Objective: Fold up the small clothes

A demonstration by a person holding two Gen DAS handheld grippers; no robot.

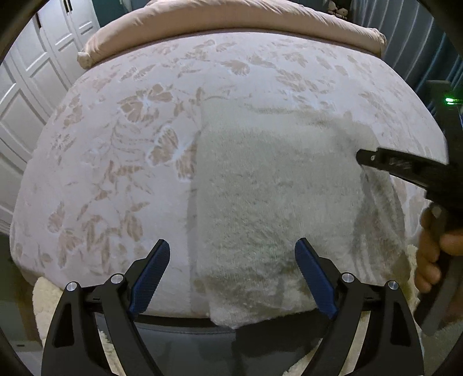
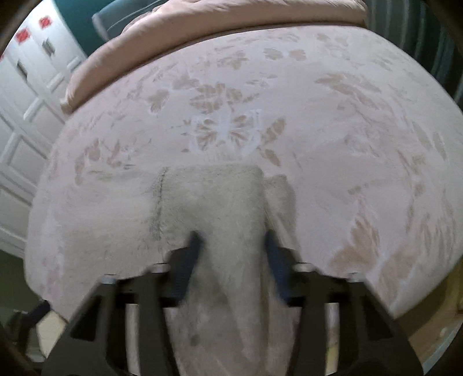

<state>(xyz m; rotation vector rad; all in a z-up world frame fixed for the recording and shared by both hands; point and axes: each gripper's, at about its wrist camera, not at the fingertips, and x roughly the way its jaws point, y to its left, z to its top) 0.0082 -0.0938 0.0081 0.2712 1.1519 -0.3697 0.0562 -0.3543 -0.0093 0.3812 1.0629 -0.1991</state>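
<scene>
A fluffy off-white cloth [image 1: 269, 185] lies on the bed, its near end hanging over the bed's front edge. My left gripper [image 1: 231, 251] is open and empty, its blue pads [image 1: 150, 277] apart just above the cloth's near-left part. My right gripper [image 1: 367, 160] comes in from the right in the left wrist view and holds the cloth's right edge lifted, so a flap hangs under it. In the blurred right wrist view the gripper [image 2: 231, 240] has a wad of the cloth [image 2: 220, 208] between its fingers.
The bed cover [image 1: 121, 162] is pale pink with a beige flower print. A rolled beige duvet [image 1: 220, 26] lies along the far side. White wardrobe doors [image 1: 26, 86] stand at the left. A cream shaggy rug [image 1: 43, 300] lies below the bed's front edge.
</scene>
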